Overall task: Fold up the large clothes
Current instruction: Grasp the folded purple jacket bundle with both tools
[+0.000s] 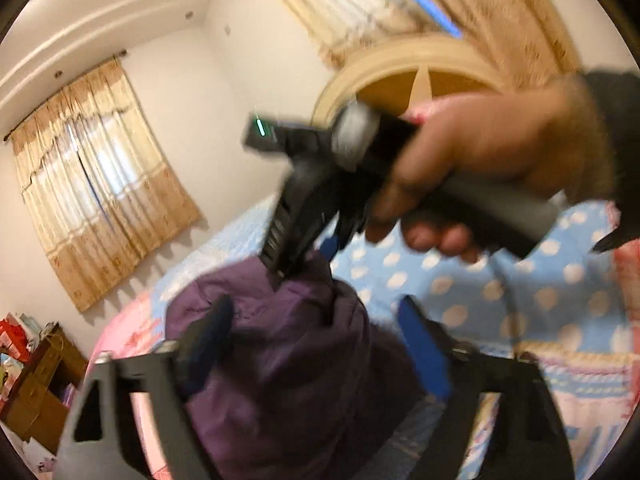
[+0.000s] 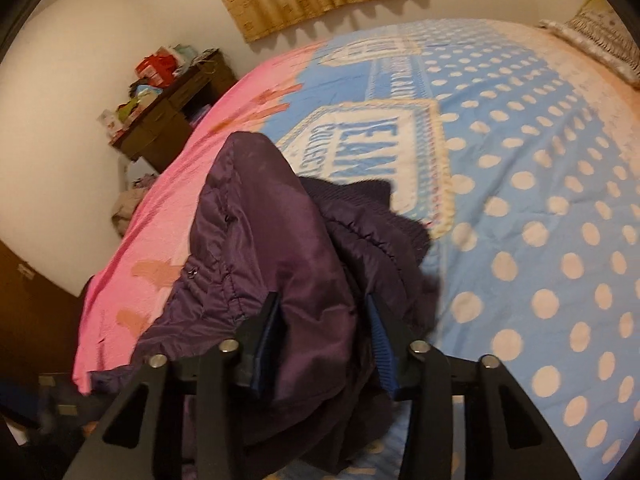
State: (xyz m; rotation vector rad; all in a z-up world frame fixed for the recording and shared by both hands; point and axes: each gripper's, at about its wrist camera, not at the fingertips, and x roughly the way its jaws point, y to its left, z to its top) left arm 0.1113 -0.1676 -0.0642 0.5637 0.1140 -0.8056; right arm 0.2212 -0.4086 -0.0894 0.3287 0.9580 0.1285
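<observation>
A dark purple padded jacket (image 2: 280,248) hangs bunched above the bed. My right gripper (image 2: 322,320) is shut on a thick fold of the jacket, its blue pads pressing both sides. In the left wrist view the jacket (image 1: 288,344) fills the space between my left gripper's (image 1: 316,320) fingers, which are closed on the cloth. The right gripper (image 1: 296,256) also shows there, held by a hand, gripping the top of the jacket just ahead of the left one.
The bed (image 2: 520,184) has a blue polka-dot and pink cover. A brown nightstand (image 2: 176,108) piled with boxes stands at the bed's far left. A pillow (image 2: 596,36) lies at the far right. Curtains (image 1: 96,168) and a headboard (image 1: 416,76) are behind.
</observation>
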